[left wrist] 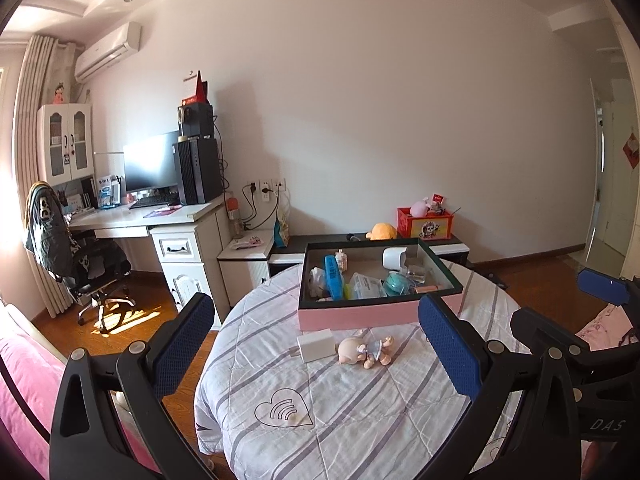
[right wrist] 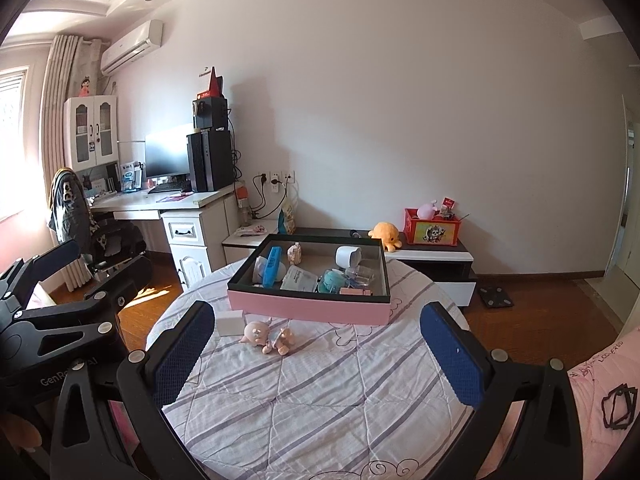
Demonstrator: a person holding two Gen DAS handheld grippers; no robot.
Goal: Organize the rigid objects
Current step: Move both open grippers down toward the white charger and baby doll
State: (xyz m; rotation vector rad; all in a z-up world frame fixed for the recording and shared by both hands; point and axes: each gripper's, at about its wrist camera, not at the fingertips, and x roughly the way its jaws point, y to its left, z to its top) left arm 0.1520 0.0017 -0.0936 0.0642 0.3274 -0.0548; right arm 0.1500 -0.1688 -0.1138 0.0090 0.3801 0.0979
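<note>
A small doll [left wrist: 366, 351] [right wrist: 267, 335] lies on its side on the striped round table [left wrist: 340, 420] [right wrist: 320, 400], with a white block [left wrist: 317, 345] [right wrist: 231, 322] just left of it. Behind them stands a pink box [left wrist: 360, 316] [right wrist: 308, 308] holding a blue case [left wrist: 333, 276] [right wrist: 272, 266], a white cup [left wrist: 394, 258] [right wrist: 347, 256] and several small items. My left gripper [left wrist: 316, 340] is open, hovering above the table's near side with nothing between its fingers. My right gripper [right wrist: 318, 344] is open too and empty; it also appears at the right edge of the left wrist view.
A desk [left wrist: 132, 218] [right wrist: 160, 200] with monitor and computer tower, and an office chair [left wrist: 80, 256], stand at the left. A low cabinet [left wrist: 452, 246] [right wrist: 440, 256] behind the table carries a red toy box [left wrist: 426, 224] [right wrist: 434, 232] and an orange plush [right wrist: 385, 234]. Pink bedding [right wrist: 600, 400] lies at the right.
</note>
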